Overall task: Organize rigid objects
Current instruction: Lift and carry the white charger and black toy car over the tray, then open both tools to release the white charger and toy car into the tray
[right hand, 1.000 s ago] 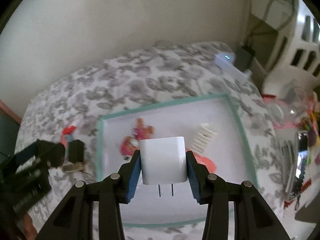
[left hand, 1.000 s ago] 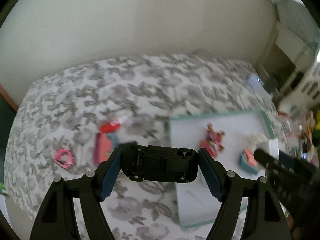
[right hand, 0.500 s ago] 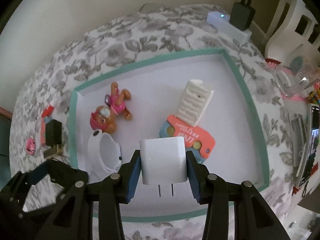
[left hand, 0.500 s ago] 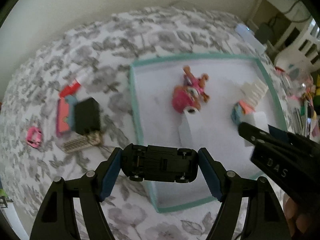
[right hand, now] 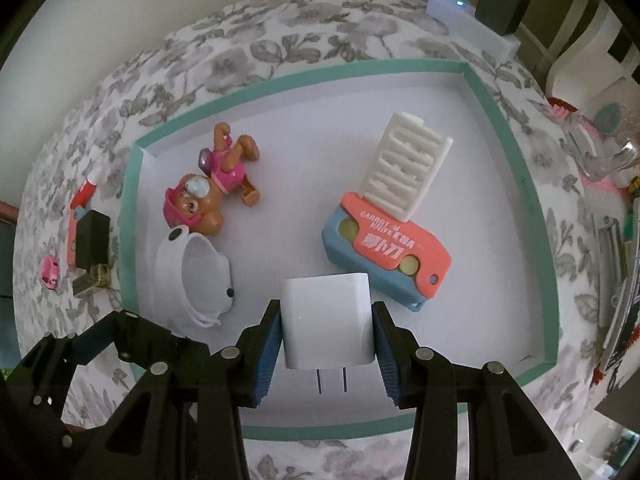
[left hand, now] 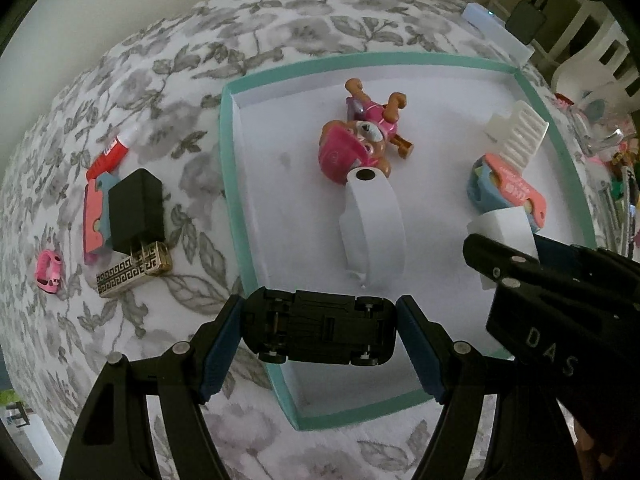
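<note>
Already boxed in tray [right hand: 516,148]: pup figure [right hand: 208,196], comb [right hand: 408,168], cutter [right hand: 384,252], white band [right hand: 196,276]. Left hand-held gripper [left hand: 320,330] clamps toy car [left hand: 320,330], right hand-held gripper [right hand: 326,330] clamps white charger [right hand: 326,316]. Outside on tabletop [left hand: 280,12]: black charger [left hand: 136,210], lighter [left hand: 132,274], others.

Dog figure [right hand: 208,196] in tray [right hand: 516,132], left

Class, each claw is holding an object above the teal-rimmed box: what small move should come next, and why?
Probably lower the right claw and release the white charger on the box's bare floor in front of the orange and blue cutter; it hangs over that spot.
</note>
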A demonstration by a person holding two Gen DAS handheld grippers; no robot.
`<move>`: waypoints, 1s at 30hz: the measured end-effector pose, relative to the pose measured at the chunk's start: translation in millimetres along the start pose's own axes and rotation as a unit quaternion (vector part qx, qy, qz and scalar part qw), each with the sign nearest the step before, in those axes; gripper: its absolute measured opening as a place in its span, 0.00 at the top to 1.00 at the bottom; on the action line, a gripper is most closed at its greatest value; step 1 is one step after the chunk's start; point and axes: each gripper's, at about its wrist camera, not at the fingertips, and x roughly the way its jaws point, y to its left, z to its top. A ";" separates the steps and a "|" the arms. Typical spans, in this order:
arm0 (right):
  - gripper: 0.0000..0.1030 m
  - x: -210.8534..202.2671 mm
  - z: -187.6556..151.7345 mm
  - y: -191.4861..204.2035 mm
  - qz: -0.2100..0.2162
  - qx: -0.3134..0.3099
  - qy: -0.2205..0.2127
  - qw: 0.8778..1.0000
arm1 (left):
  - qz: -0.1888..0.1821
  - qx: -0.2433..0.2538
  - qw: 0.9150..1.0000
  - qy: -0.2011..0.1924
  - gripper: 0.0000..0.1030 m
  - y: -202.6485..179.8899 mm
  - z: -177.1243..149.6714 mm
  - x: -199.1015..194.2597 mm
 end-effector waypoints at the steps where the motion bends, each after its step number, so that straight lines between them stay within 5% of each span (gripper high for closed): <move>1: 0.55 2.4 -0.7 0.7 -0.002 -0.002 0.003 1.000 | 0.004 0.001 1.000 -0.001 0.25 -1.2 -0.6 0.4; 14: 0.55 12.2 -2.3 5.6 -0.008 -0.003 0.009 1.000 | 0.013 -0.006 1.000 0.020 0.25 -4.7 -2.2 32.4; 30: 0.50 -26.5 8.1 16.0 -0.004 -0.014 -0.034 0.999 | -0.011 -0.008 1.000 0.008 0.20 3.4 1.9 12.1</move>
